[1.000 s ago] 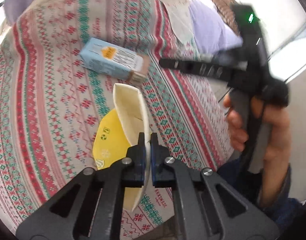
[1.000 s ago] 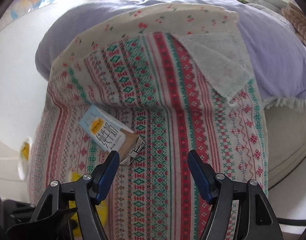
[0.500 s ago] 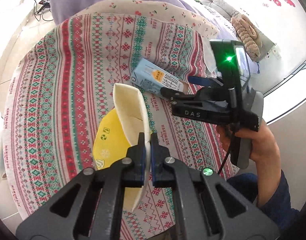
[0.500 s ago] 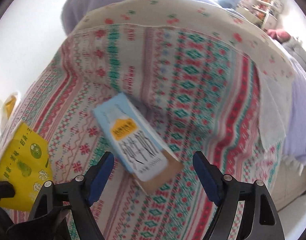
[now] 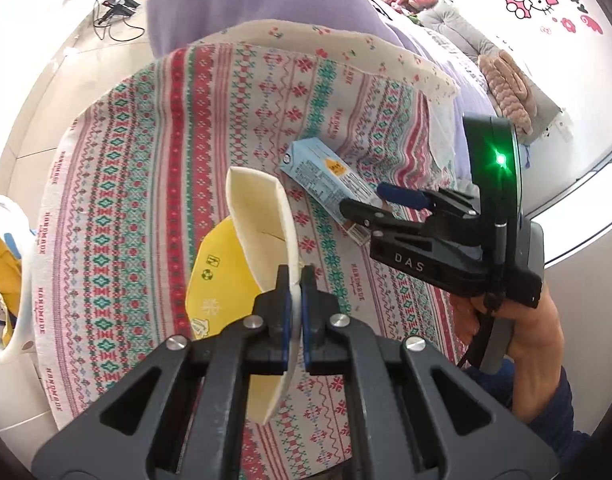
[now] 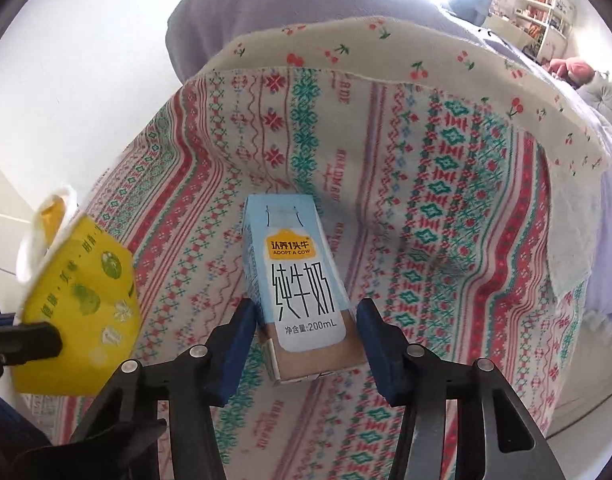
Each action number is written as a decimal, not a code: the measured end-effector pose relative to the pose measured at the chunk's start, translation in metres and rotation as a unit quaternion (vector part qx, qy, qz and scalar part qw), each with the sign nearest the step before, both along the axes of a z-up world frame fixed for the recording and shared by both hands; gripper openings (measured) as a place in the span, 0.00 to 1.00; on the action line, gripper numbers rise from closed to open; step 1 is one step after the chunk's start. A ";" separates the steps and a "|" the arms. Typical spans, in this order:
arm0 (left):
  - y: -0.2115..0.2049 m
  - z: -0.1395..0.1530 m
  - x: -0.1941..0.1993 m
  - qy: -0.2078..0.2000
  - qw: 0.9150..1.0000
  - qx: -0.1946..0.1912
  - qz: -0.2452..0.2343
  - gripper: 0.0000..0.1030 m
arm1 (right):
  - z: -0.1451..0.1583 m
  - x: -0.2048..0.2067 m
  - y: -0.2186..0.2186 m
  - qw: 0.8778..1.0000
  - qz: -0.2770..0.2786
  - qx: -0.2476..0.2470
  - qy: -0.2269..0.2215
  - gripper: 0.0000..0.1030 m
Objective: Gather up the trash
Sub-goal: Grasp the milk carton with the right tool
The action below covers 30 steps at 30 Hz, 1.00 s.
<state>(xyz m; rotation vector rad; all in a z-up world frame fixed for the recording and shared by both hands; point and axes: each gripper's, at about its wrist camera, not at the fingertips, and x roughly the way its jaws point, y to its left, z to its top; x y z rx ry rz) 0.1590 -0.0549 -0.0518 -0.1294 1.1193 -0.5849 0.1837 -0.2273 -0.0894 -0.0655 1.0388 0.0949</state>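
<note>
My left gripper (image 5: 293, 312) is shut on the rim of a squashed yellow paper cup (image 5: 262, 216) with a cream inside, held above the patterned blanket (image 5: 146, 200). The cup also shows at the left of the right wrist view (image 6: 82, 312). A light blue 200 mL milk carton (image 6: 302, 292) lies flat on the blanket. My right gripper (image 6: 306, 344) is open, with its blue pads on either side of the carton's near end, not closed on it. In the left wrist view the carton (image 5: 325, 176) lies under the right gripper (image 5: 369, 204).
A white bag with handles (image 5: 6, 264) holding yellow items sits on the floor at the left. A lavender duvet (image 5: 246, 4) lies beyond the blanket. The bed edge drops off at the right (image 6: 585, 380). Cables lie on the floor (image 5: 114, 8).
My right gripper has moved forward and down so that its open fingers now straddle the milk carton. My left gripper has kept hold of the cup and drawn back a little.
</note>
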 end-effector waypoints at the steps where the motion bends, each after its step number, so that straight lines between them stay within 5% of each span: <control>1: 0.002 0.000 0.000 0.000 1.000 0.000 0.003 0.05 | 0.000 0.000 -0.001 1.000 -0.002 0.002 0.004 0.51; 9: 0.020 0.004 0.002 -0.006 1.000 -0.001 0.022 0.05 | 0.002 -0.005 0.018 1.000 0.000 0.027 0.000 0.47; 11: 0.022 0.005 0.003 -0.007 1.000 0.002 0.026 0.05 | 0.006 -0.012 0.024 0.999 0.009 0.040 -0.003 0.02; 14: 0.025 0.004 0.005 -0.006 1.000 0.004 0.031 0.05 | 0.009 -0.021 0.035 1.000 0.007 0.029 -0.003 0.02; 17: 0.028 0.002 0.006 -0.002 0.999 0.006 0.033 0.05 | -0.001 -0.023 0.033 0.999 0.008 0.033 0.011 0.04; 19: 0.030 0.003 0.006 -0.004 0.999 0.005 0.035 0.05 | -0.003 -0.022 0.028 1.000 -0.006 0.027 0.003 0.18; 20: 0.032 0.003 0.006 -0.005 0.999 0.004 0.036 0.05 | -0.001 -0.021 0.025 1.000 -0.014 0.019 -0.002 0.38; 21: 0.033 0.003 0.006 -0.006 0.999 0.004 0.037 0.05 | 0.001 -0.023 0.023 1.000 -0.020 0.017 -0.008 0.70; 23: 0.034 0.003 0.007 -0.005 0.999 0.003 0.040 0.05 | 0.006 -0.025 0.021 0.999 -0.032 0.015 -0.027 0.89; 28: 0.036 0.004 0.008 -0.008 0.999 0.005 0.040 0.05 | -0.013 -0.012 0.016 0.999 -0.045 0.001 0.015 0.88; 30: 0.037 0.004 0.009 -0.008 0.999 0.004 0.041 0.05 | -0.024 -0.008 0.014 0.998 -0.060 -0.006 0.031 0.53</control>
